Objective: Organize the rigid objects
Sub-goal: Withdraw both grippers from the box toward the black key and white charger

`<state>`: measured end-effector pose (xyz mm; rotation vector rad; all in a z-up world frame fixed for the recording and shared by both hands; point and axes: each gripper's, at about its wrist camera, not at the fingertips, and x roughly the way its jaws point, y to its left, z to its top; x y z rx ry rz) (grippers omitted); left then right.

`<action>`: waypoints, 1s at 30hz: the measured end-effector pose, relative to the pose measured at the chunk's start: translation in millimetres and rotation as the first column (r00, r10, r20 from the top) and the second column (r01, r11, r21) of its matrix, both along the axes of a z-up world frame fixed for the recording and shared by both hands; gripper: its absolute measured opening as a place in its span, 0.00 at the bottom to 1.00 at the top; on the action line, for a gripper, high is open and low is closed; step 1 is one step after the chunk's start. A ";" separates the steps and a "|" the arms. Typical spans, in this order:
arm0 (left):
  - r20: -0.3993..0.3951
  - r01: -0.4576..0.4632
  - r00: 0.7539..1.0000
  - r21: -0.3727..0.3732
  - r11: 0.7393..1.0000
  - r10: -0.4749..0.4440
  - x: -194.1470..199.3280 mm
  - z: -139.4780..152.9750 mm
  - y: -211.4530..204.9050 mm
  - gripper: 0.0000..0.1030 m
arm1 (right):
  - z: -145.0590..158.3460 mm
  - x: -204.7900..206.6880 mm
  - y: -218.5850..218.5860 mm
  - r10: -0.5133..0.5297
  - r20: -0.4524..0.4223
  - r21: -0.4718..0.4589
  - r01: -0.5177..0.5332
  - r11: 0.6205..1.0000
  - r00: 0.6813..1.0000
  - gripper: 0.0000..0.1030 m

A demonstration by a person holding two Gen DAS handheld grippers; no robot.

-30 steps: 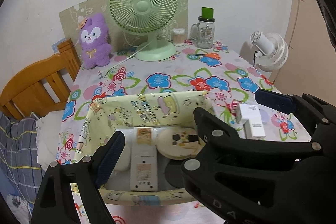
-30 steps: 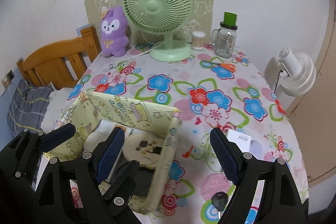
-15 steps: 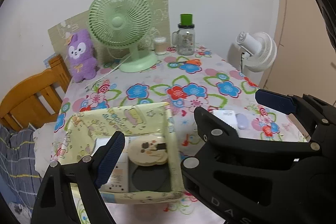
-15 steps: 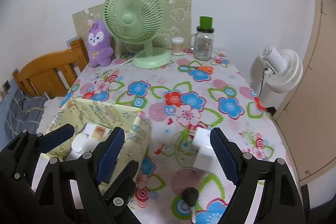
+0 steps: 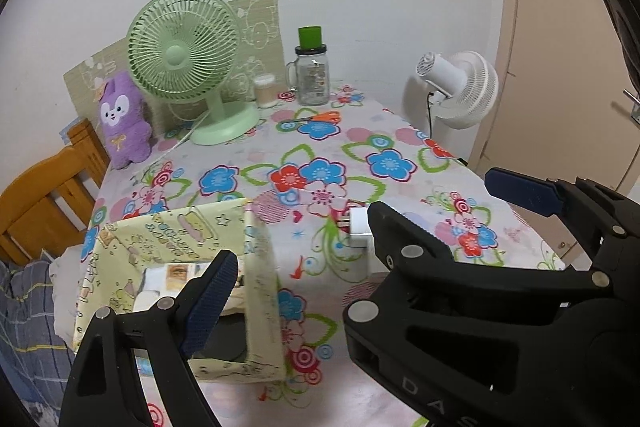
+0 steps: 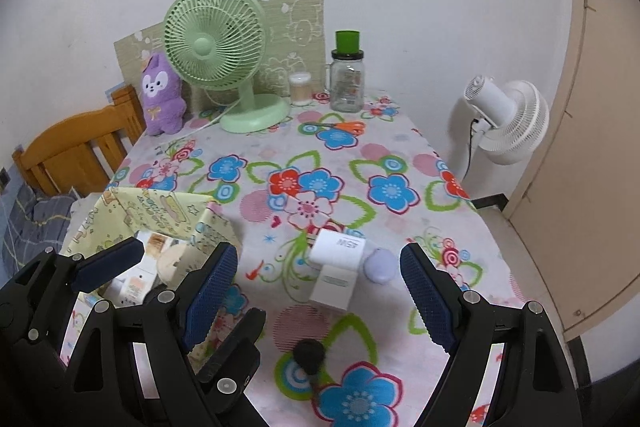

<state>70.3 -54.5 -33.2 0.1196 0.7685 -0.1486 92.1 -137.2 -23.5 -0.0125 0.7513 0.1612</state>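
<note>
Hovering: right gripper open, empty, above white charger.

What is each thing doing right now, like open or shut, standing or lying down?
Left tongs: open, empty.
Right tongs: open, empty, above the white charger.
Yellow fabric box: open on top, with things inside.
White charger: lying on a small white box.
Glass jar: upright, lid on.
Orange scissors: lying flat, closed.
Green fan: standing.
Purple plush toy: sitting upright.
</note>
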 end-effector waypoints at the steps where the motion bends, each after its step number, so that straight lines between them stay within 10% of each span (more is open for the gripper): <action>1: 0.001 0.001 1.000 -0.003 1.000 -0.001 -0.8 0.1 -2.7 0.87 | 0.2 -0.4 -1.8 -0.002 0.001 -0.002 0.002 1.000 1.000 0.83; 30: 0.010 0.005 1.000 -0.041 0.999 -0.005 -7.9 -25.8 -44.6 0.90 | -25.3 -11.9 -49.3 -0.015 -0.023 0.002 0.015 1.000 1.000 0.83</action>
